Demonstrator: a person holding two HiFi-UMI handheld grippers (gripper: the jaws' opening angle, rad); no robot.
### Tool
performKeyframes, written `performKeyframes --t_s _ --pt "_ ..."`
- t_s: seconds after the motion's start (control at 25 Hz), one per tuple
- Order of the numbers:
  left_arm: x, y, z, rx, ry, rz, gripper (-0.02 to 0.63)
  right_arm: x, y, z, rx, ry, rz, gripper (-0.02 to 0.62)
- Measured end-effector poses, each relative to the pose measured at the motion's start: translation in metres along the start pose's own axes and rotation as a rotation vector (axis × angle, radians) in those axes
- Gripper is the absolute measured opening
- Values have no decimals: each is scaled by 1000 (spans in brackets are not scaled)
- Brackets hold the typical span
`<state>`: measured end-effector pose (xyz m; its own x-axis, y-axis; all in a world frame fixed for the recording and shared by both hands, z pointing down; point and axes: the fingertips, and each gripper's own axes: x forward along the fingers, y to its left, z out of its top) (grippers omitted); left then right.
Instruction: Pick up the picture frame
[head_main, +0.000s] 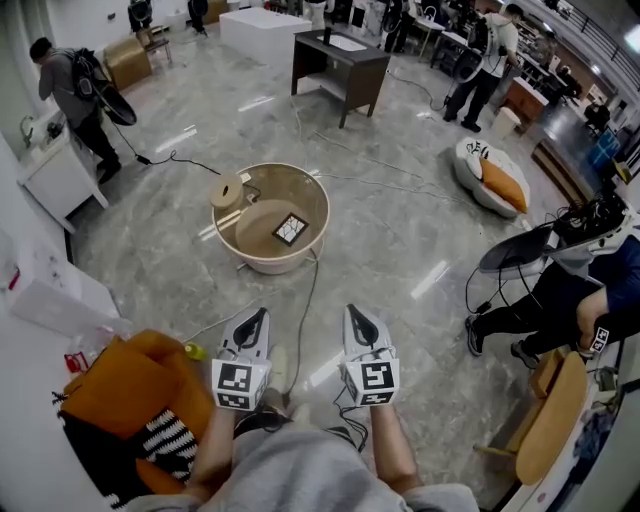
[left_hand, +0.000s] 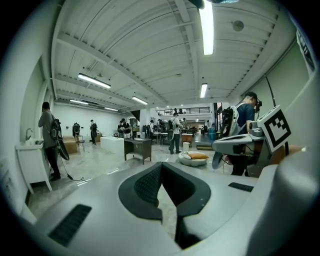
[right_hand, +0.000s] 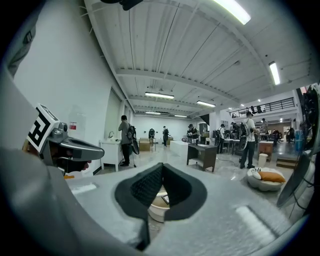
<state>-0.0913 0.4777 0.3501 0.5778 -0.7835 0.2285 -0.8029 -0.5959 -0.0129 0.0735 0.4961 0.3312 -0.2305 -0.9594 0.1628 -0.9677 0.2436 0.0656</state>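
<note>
My right gripper (head_main: 356, 314) sits low and just right of centre in the head view, its jaws pressed together on nothing. My left gripper (head_main: 257, 316) is beside it to the left, also closed and empty; its own view shows the two pads meeting at the tips with only floor behind them

The picture frame (head_main: 290, 229) lies above both grippers in the head view, well apart from them across bare floor. It rests inside the round table (head_main: 318, 196), on the lower tan tier, right of a tape roll (head_main: 227, 190) perched on the rim. It looks nearly square, so I see no clear long axis; it is turned corner-up like a diamond

In the head view it sits between the two grippers' lines, about as far from each. The right gripper view, though, shows the frame (right_hand: 165, 199) low in the notch under my closed jaws, almost dead ahead, while the left gripper view misses it. I judge the right one better aimed: reach forward and down, opening first
</note>
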Motion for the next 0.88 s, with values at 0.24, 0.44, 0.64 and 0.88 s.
performKeyframes --t_s 0.24,0.44,0.64,0.88 --pt "47 23 12 11 21 -23 18 50 -19 9 11 12 -3 0" --pt "86 50 30 23 30 -48 18 96 -30 21 15 30 -11 0" --pt "123 90 45 25 19 -65 18 149 -35 39 7 30 -27 0" --pt "167 131 56 46 0 -102 18 204 -41 51 -2 22 -65 0"
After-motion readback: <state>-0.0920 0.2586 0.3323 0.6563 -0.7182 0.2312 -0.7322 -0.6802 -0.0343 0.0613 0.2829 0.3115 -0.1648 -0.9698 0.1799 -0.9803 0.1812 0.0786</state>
